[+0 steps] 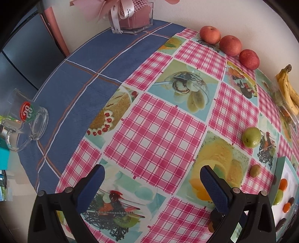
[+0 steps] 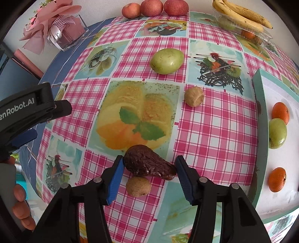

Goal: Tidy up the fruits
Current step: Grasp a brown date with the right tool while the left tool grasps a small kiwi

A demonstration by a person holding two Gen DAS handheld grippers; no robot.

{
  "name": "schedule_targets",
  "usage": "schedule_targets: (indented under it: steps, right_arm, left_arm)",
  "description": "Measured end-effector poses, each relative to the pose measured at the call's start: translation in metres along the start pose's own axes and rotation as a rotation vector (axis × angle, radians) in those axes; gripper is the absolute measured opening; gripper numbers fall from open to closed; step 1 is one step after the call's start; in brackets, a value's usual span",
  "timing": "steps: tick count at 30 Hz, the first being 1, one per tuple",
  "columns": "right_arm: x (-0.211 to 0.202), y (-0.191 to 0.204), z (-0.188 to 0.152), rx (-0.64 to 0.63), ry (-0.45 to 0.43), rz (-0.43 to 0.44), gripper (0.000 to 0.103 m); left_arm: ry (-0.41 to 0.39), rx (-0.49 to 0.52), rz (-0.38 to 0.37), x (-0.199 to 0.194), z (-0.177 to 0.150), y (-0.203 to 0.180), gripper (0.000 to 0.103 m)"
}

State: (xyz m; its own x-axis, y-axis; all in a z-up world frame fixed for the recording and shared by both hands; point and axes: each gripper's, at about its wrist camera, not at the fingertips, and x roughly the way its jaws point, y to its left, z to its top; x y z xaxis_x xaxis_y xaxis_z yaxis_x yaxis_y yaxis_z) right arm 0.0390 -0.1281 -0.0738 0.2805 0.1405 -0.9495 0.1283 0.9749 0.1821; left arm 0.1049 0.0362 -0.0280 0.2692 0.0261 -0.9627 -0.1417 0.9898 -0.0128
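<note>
Between the blue pads of the right gripper lies a dark, wrinkled date, resting on the checked tablecloth with its blunt end against the left pad and its thin end just short of the right one; the jaws stand fairly wide around it and have not yet closed, so the grasp looks about to be made rather than made. The gripper comes at the date along its length, probably because the fruit is soft and long and would roll or squash if pinched elsewhere. Just in front of the date, nearer the camera and touching or nearly touching it, sits a small brown fruit, close enough to be nudged when the jaws shut. A second brown fruit lies further off, and a green fruit beyond that, both apart from the rest and seemingly waiting to be sorted. To the right stands a white tray with a teal rim, holding two oranges and a green fruit, which is likely where the date is headed. Along the far wall, three red apples sit in a row and bananas rest on a clear plastic box. The left gripper hovers over bare cloth, jaws wide and holding nothing, out of the way.
</note>
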Motion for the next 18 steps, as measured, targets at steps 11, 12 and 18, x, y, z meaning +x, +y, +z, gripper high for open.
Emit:
schedule_targets:
  steps: [11,12,18]
  right_arm:
    - [-0.006,-0.003,-0.001,0.001,-0.006,-0.002,0.058]
    - [-0.008,-0.004,-0.001,0.006,-0.01,-0.001,0.058]
    - [-0.022,-0.021,-0.002,0.05,-0.03,-0.005,0.058]
  left_arm:
    - [0.003,-0.009,-0.043,-0.007,-0.003,-0.004,0.103]
    - [0.007,-0.002,-0.053,-0.007,-0.004,-0.007,0.102]
    - [0.022,0.049,-0.101,-0.01,-0.011,-0.025,0.091]
